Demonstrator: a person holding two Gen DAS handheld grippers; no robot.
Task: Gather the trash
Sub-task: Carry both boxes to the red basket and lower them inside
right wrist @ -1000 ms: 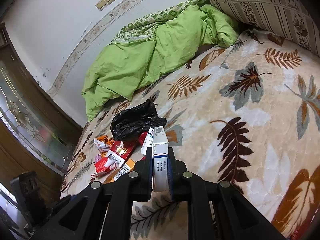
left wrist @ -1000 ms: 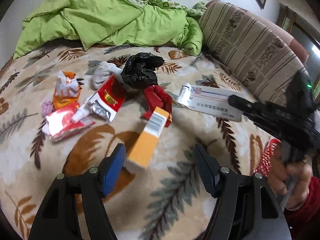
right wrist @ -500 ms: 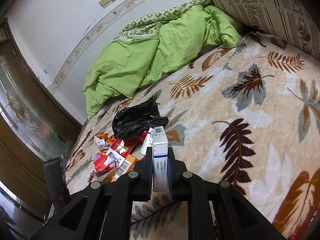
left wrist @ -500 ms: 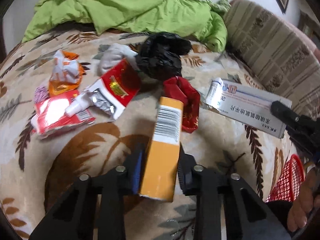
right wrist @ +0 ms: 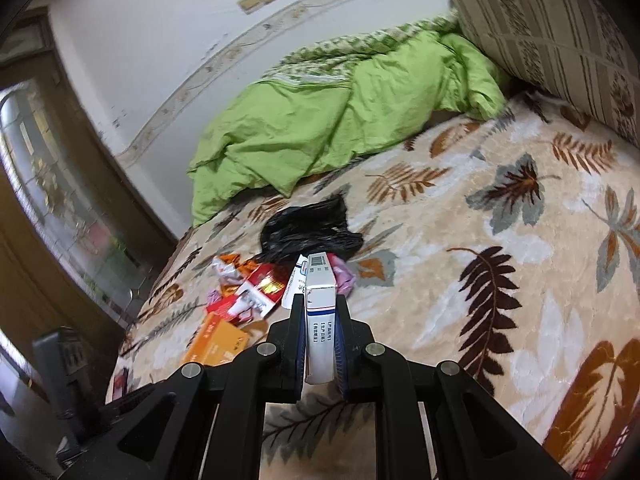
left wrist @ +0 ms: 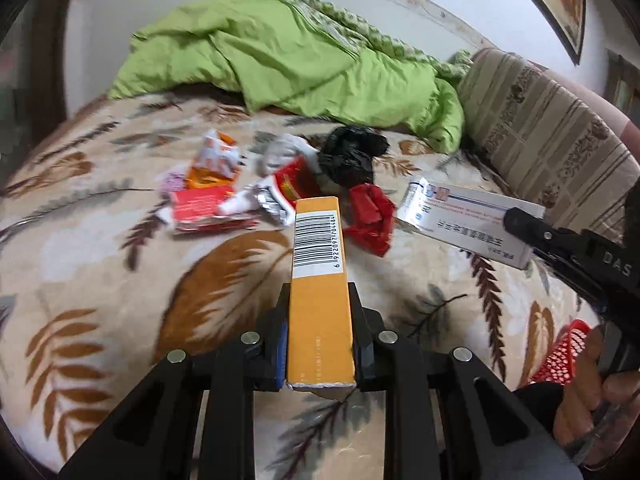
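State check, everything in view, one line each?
Left tongs: shut on orange box.
Orange box: held, lifted off bed.
Right tongs: shut on white box.
White box: held, lifted off bed.
Black bag: crumpled, lying on bed.
Red wrapper: crumpled, on bed.
Green quilt: bunched by the wall.
Red basket: beside bed, contents hidden.

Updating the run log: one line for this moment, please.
left gripper: shut on orange box | right gripper: shut on white box | wrappers, black bag on bed
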